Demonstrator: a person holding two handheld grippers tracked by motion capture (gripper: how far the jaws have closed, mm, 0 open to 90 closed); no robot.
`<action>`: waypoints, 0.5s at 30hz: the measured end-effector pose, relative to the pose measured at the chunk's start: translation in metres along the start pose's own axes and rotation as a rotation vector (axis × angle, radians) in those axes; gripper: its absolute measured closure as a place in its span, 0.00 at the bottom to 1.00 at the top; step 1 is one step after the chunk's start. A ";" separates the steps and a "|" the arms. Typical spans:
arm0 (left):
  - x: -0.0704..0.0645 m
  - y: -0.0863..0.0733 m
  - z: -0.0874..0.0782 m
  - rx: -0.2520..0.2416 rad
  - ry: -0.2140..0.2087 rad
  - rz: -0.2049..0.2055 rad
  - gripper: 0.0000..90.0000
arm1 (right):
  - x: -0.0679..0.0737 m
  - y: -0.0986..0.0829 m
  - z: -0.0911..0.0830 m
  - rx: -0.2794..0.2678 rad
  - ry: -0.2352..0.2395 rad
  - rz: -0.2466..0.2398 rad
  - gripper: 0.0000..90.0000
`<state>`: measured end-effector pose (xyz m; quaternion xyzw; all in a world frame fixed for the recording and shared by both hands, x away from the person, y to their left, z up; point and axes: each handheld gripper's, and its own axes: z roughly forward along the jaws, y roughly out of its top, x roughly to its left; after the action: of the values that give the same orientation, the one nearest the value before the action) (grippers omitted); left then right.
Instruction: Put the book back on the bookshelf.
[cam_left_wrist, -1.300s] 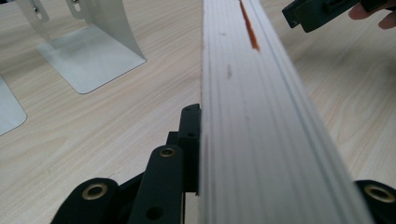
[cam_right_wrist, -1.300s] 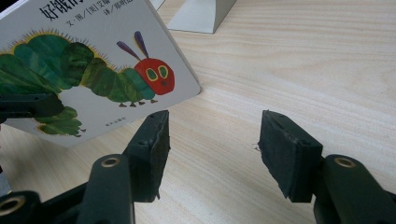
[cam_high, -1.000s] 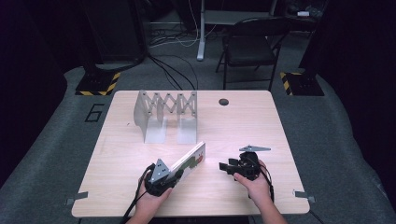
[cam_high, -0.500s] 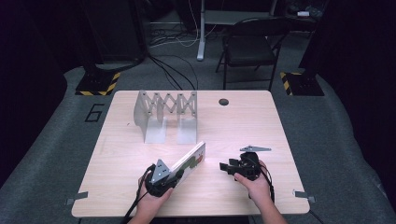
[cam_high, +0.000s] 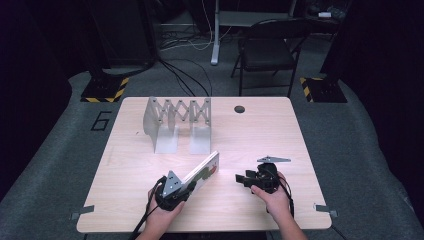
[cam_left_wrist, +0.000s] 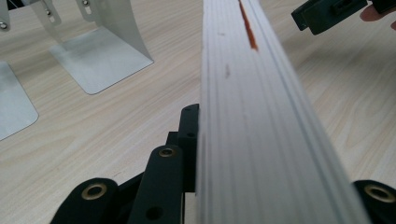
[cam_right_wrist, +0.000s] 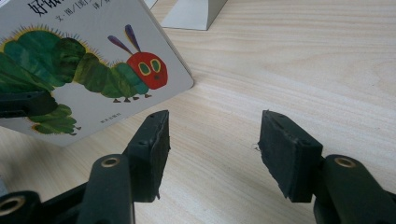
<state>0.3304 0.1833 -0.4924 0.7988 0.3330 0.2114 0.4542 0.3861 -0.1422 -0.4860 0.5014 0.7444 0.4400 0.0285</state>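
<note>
The left gripper clamps a caterpillar book, held on edge and tilted, near the table's front edge. Behind the book stands a metal rack, nothing between them. Just right of the book, the right gripper rests with jaws spread, empty.

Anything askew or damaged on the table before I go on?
Nothing looks damaged or spilled. The book is tilted up off the table, but that is because the left claw is clamped on its edge. The right claw is open beside it. The metal rack stands upright.
</note>
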 end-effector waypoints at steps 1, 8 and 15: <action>0.000 0.000 0.000 0.000 0.001 -0.003 0.84 | 0.000 0.000 0.000 0.001 0.000 -0.001 0.47; 0.001 0.001 0.000 0.001 -0.008 -0.028 0.84 | -0.002 0.000 0.000 -0.001 0.000 -0.005 0.47; 0.002 0.004 -0.002 0.002 -0.016 -0.045 0.84 | -0.002 0.000 0.000 0.003 -0.003 0.002 0.47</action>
<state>0.3317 0.1841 -0.4884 0.7933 0.3475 0.1946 0.4605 0.3866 -0.1438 -0.4869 0.5030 0.7444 0.4382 0.0283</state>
